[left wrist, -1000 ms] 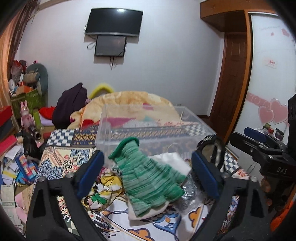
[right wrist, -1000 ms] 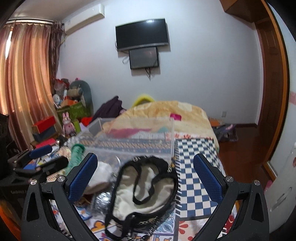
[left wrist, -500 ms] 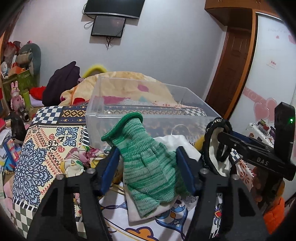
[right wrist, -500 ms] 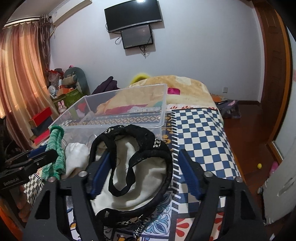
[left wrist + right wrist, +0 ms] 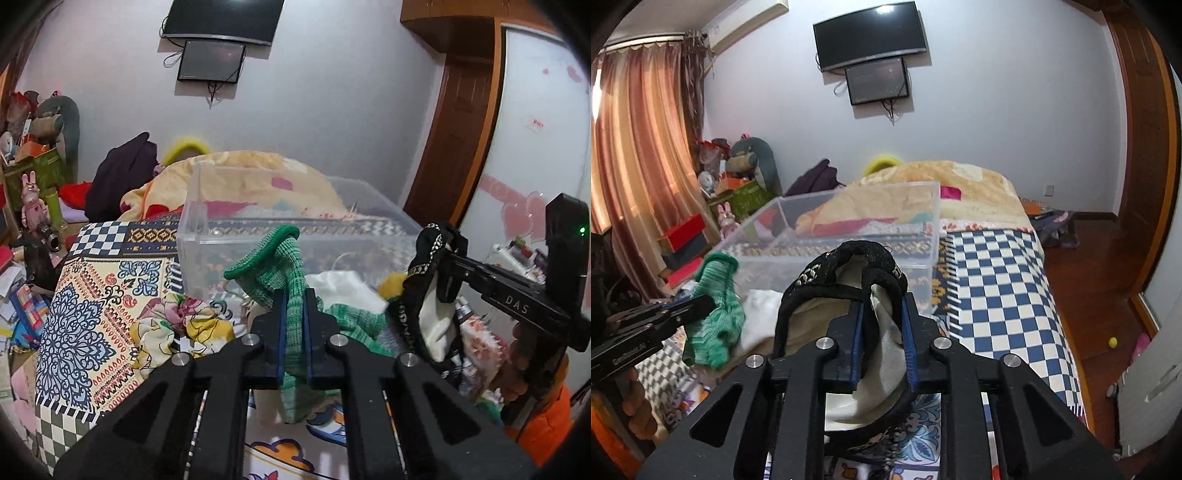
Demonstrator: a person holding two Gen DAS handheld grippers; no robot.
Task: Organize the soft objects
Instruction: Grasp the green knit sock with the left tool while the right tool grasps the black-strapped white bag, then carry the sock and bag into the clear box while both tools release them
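Left wrist view: the left gripper (image 5: 293, 314) is pinching a green knitted sock (image 5: 288, 273), its jaws closed down to the thickness of the ribbed wool. The sock's rolled darker cuff is curling up ahead of the fingers while its toe end is hanging down below them. It is sitting just in front of a clear hard-plastic box (image 5: 295, 229) with straight walls, which is standing on a patterned bedspread (image 5: 96, 317). A crumpled white cloth (image 5: 345, 288) is lying beside the sock, and a floral rag (image 5: 177, 332) is bunching up to the left. At right, the right gripper (image 5: 448, 258) is carrying a black-trimmed cream garment (image 5: 424, 317).

Right wrist view: the right gripper (image 5: 882, 332) is clamping that garment (image 5: 849, 295), jaws narrowed onto its soft cream fabric, the thick black lacy band looping above the fingers, near the box (image 5: 849, 236). At left, the left gripper (image 5: 698, 308) is gripping the sock (image 5: 716, 317)
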